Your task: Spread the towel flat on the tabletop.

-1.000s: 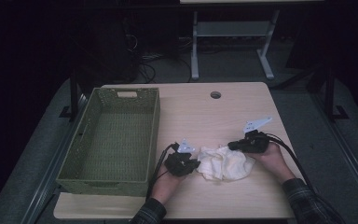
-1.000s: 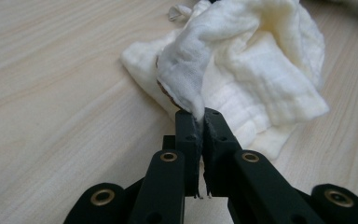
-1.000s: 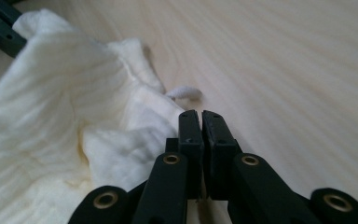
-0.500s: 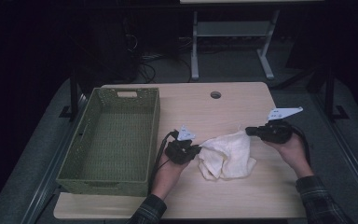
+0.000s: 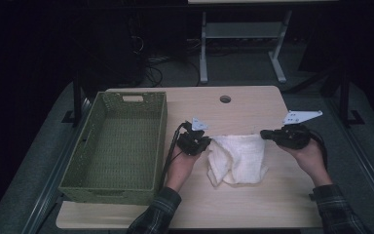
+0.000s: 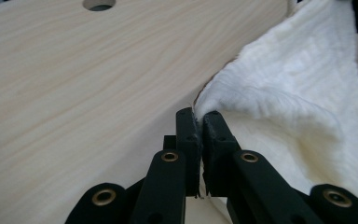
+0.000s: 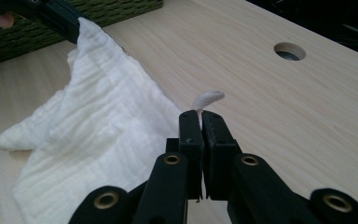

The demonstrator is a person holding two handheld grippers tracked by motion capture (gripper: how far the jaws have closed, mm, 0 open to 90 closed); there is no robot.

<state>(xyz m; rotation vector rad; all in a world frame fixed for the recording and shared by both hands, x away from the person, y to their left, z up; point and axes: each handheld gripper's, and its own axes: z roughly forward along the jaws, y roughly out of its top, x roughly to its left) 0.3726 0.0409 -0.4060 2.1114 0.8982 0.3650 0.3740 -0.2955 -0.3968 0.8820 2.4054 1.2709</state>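
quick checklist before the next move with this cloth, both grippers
1. Left gripper shut on a cloth corner: ok.
2. Right gripper shut on another corner, only a small tuft past the jaws: ok, but thin.
3. Top edge pulled straight between the grippers: ok.
4. Rest of the cloth flat: not ok, the lower part lies bunched on the table.
5. Basket empty and apart from the cloth: ok.

One white cloth [image 5: 237, 158] lies on the tabletop [image 5: 243, 109]. There is one green woven basket [image 5: 118, 141], two claws, left [image 5: 205, 140] and right [image 5: 264, 135], and one round hole [image 5: 225, 99] in the tabletop.
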